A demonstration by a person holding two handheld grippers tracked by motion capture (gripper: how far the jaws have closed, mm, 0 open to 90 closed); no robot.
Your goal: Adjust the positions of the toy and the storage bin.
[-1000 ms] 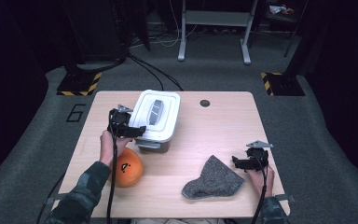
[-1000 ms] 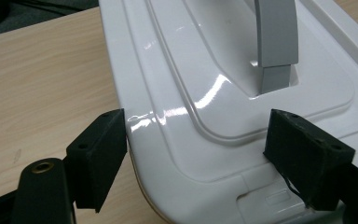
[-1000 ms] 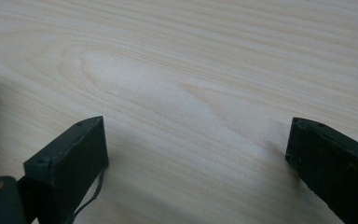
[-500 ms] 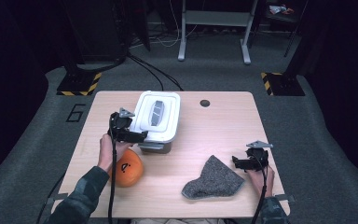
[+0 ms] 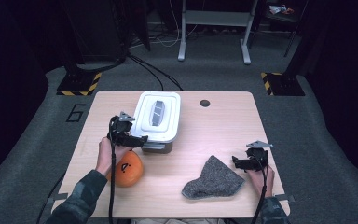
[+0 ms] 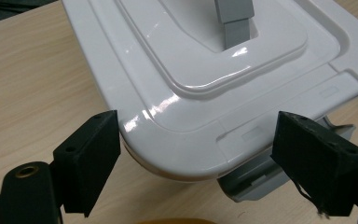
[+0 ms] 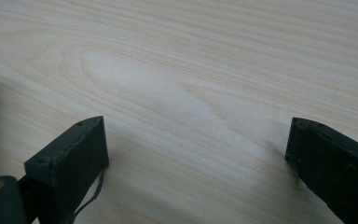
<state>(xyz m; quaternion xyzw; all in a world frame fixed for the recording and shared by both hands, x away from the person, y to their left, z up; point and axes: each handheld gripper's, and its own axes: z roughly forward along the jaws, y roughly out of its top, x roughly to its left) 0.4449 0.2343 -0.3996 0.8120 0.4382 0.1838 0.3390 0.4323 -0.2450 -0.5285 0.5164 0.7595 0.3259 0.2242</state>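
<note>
A white lidded plastic box (image 5: 157, 119) with a grey handle (image 6: 233, 18) stands on the wooden table (image 5: 223, 126). My left gripper (image 5: 139, 139) is at the box's near left corner. In the left gripper view the lid's corner (image 6: 186, 154) lies between the jaws of the left gripper (image 6: 196, 140), which have just been opening and stand apart from it; a grey latch (image 6: 256, 179) shows below the rim. My right gripper (image 5: 237, 162) rests low over bare wood, open with nothing between the jaws (image 7: 196, 140).
An orange ball-like thing (image 5: 128, 169) lies just by the left hand, near the table's front edge. A grey knitted cloth (image 5: 213, 179) lies left of the right gripper. A dark round hole (image 5: 205, 103) sits in the far tabletop. Dark floor surrounds the table.
The left gripper has edged slightly toward the box's near left corner. The right gripper has kept still.
</note>
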